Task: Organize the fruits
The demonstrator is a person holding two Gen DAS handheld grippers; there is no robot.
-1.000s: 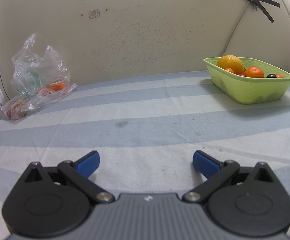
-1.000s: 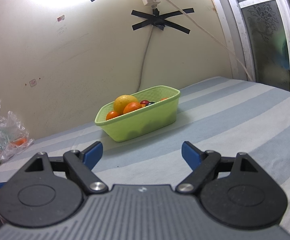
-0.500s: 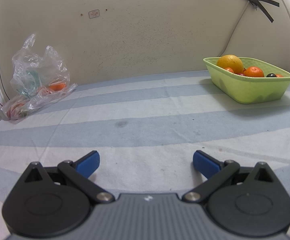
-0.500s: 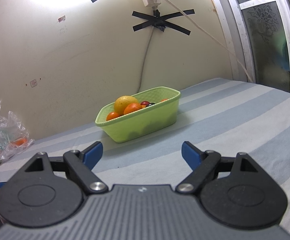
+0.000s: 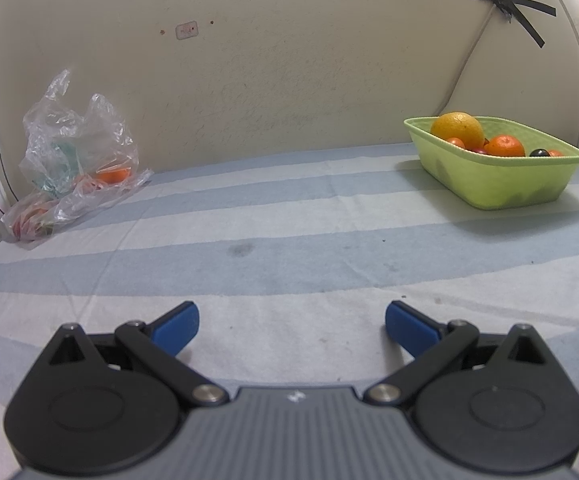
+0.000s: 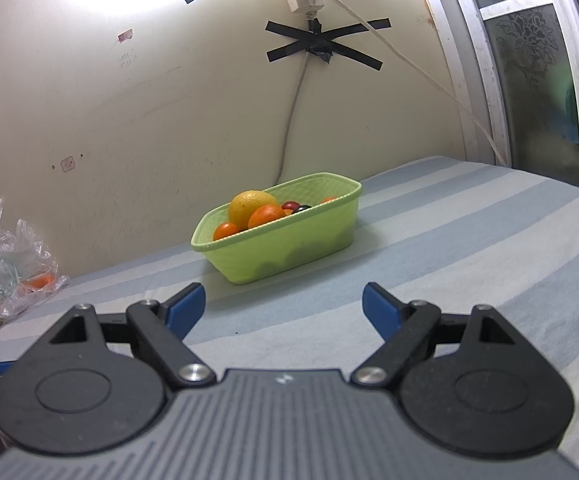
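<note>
- Nothing has moved since the earlier frames; we hold both grippers still.
- Our left gripper [image 5: 291, 326] and right gripper [image 6: 283, 306] have jaws spread wide, empty, over the striped bench [image 5: 289, 216].
- Ahead, the green basket [image 6: 285, 248] holds oranges [image 6: 267, 216]; one orange stays in the plastic bag [image 5: 73, 160] far left.

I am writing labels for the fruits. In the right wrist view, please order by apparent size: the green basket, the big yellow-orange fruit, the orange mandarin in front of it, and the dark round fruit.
1. Green basket
2. Yellow-orange fruit
3. Mandarin
4. Dark round fruit, though it is mostly hidden, so its true size is unsure.
</note>
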